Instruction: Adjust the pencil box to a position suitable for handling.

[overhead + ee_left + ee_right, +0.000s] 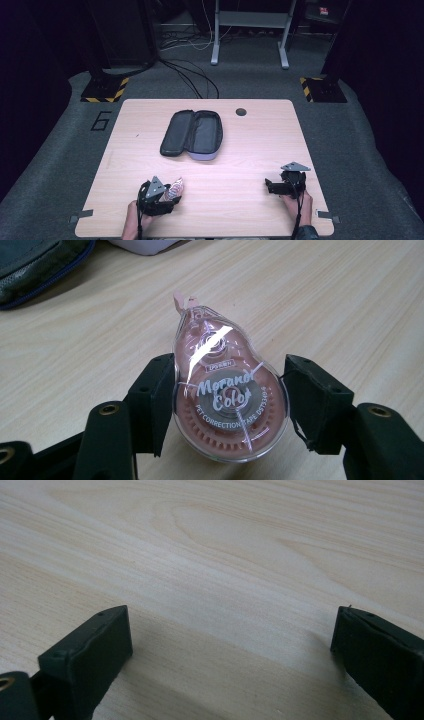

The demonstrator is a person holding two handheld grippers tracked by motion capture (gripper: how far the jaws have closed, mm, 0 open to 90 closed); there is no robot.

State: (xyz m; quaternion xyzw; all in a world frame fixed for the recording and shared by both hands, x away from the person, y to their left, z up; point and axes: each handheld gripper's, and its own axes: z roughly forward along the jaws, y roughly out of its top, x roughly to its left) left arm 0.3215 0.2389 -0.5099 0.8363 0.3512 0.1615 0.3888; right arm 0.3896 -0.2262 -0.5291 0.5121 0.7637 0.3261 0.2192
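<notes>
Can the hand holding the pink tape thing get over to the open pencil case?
Probably yes. The left gripper is shut on the pink correction tape, and only bare table lies between it and the open pencil case farther back.

A pink, clear-shelled correction tape (230, 400) sits clamped between the left gripper's fingers (155, 395), tip pointing away.

Pencil case (35, 265): cut off by the top-left corner of the left gripper view — just a dark flap and blue zip edge showed.
Correction tape (174, 188): from the high view too small to read, its near end hidden under the left gripper (159, 196).
Forearms: cut off at the table's (250, 150) near edge.
Right gripper (230, 650): jaw bases ran off the bottom.
</notes>
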